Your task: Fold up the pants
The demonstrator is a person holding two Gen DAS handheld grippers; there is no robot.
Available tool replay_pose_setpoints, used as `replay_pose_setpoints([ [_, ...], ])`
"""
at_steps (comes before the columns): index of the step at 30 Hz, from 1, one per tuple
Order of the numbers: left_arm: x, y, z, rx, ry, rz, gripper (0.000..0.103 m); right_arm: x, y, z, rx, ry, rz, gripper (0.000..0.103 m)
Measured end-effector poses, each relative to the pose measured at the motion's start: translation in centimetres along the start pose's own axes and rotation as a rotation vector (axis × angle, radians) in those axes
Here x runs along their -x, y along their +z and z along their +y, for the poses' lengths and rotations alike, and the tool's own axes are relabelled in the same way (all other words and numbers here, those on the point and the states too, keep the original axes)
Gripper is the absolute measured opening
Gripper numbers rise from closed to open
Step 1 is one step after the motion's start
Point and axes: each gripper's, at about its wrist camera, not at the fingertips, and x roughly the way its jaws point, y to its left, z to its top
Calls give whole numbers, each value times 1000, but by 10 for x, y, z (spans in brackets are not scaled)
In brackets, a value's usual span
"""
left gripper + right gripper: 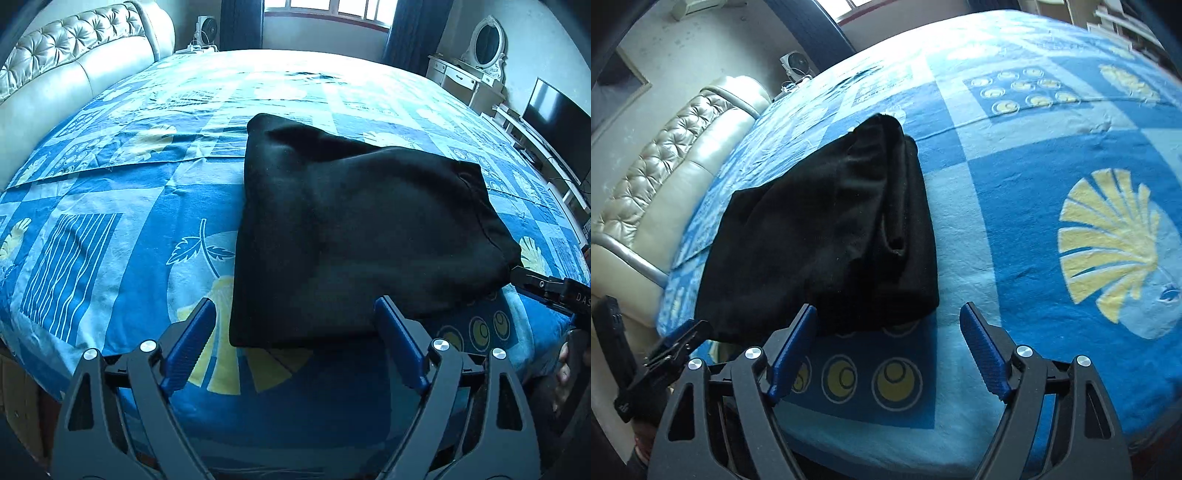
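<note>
The black pants (351, 229) lie folded into a thick bundle on the blue patterned bedsheet (110, 240). My left gripper (295, 310) is open just above the bundle's near edge, one blue pad on each side of it, neither pressing the cloth. My right gripper (888, 310) is also open, at the bundle's near right corner; its left pad overlaps the pants (827, 221) and its right pad stands over bare sheet (1015, 206). From the left wrist view the right gripper (517, 273) reaches in from the right edge, its tip at the cloth's corner. The left gripper (683, 339) shows at the lower left of the right wrist view.
A tufted cream headboard (74, 66) runs along the bed's left side. A dressing table with an oval mirror (487, 40) and a dark TV (554, 110) stand to the right. A small fan (207, 27) and a window are beyond the far edge.
</note>
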Motion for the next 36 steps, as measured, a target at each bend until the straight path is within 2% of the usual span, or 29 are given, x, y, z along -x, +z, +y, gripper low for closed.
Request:
replay_pose_setpoints([
  [3,13,-9,-8,-4,10,-19,88,13,-11,15,108,-117,-46,79],
  [4,16,-11,-11,-11,10,-26,88,16,-14,19,131,-130,-51,79],
  [14,51,-23,-25,-75,59,-139,91,22,-38,42,172,-120,-47,79],
  [29,39,-33,-12,-13,47,-80,92,24,-42,48,183,-141,-59,79],
  [36,39,-32,-8,-13,53,-91,93,26,-42,50,191,-141,-63,79],
])
